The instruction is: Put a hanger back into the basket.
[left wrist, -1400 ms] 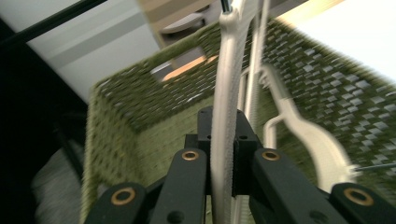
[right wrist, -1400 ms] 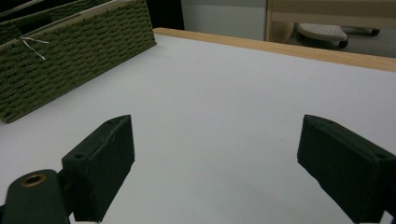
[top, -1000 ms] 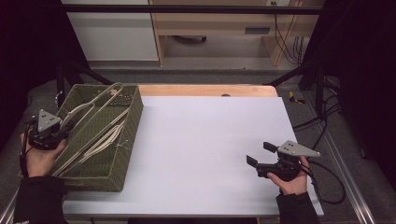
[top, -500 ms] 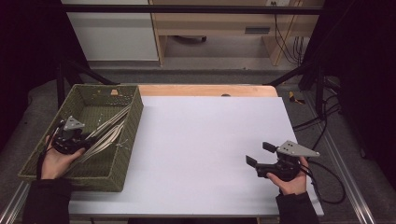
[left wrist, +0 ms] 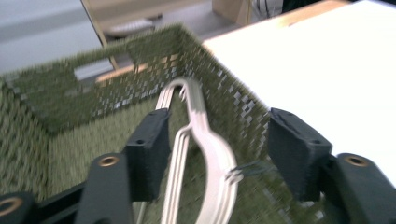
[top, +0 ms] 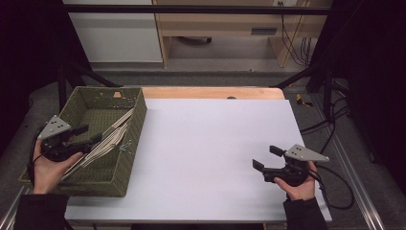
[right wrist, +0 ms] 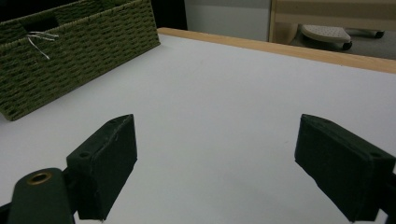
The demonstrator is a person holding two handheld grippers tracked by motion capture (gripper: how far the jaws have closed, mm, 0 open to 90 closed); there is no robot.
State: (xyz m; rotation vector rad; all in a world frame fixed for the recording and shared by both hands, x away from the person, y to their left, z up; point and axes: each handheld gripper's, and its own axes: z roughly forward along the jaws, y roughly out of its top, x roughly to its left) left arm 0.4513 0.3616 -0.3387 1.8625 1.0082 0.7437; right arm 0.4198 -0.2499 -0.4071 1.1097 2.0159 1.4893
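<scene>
Lying in one green basket (top: pixel 125 168): several pale hangers (top: pixel 111 138), count unclear.

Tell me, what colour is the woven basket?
Olive green basket, clearest in the high view.

Your left hand-held gripper (left wrist: pixel 212 154) view is smeared with motion blur, so the weave of the basket (left wrist: pixel 56 93) and the hangers (left wrist: pixel 205 154) lose their edges (how many hangers there are you cannot count). The hangers' lower ends run off the bottom of that view. From the high view, your left hand (top: pixel 48 167) covers their near ends.
</scene>
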